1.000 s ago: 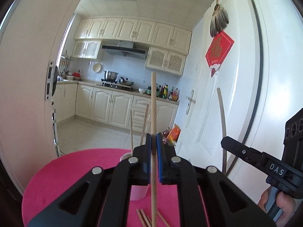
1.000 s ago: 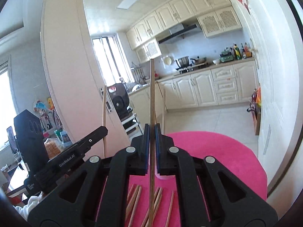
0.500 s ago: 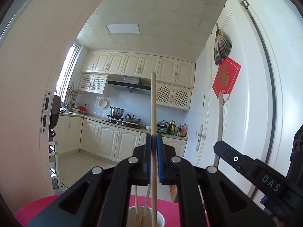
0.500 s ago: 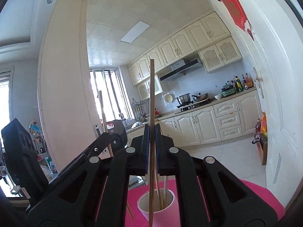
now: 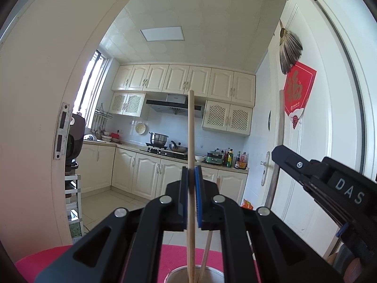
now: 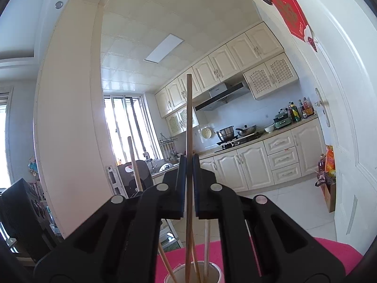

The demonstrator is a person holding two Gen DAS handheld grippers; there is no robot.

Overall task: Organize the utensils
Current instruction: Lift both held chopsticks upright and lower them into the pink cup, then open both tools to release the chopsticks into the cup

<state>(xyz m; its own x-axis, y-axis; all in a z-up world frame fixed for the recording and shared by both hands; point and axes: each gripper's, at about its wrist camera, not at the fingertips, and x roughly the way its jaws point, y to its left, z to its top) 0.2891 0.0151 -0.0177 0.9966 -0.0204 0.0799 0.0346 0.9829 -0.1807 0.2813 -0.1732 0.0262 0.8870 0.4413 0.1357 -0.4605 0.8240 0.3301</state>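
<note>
My left gripper [image 5: 191, 172] is shut on a pale wooden chopstick [image 5: 190, 127] that stands upright, its lower end down in a white cup [image 5: 174, 274] at the bottom edge. My right gripper [image 6: 188, 162] is shut on a darker wooden chopstick [image 6: 188, 118], also upright, its lower end inside the same white cup [image 6: 215, 268]. The cup stands on a round pink table [image 6: 329, 252] and holds a few more chopsticks [image 6: 206, 247]. In the left wrist view the right gripper [image 5: 276, 151] enters from the right with its chopstick [image 5: 279, 127]. The right wrist view shows the left gripper's chopstick [image 6: 133, 162] at left.
The pink table [image 5: 47, 259] curves away at the bottom. A white door [image 5: 318, 141] with a red paper sign [image 5: 298, 92] stands to the right. A cream door frame [image 5: 35, 118] rises on the left. Behind lies a kitchen with cabinets [image 5: 183, 80] and a stove [image 5: 165, 149].
Both grippers have tilted up and moved over the cup, so the table and the loose chopsticks lying on it dropped out of view. The held chopsticks now reach into the cup.
</note>
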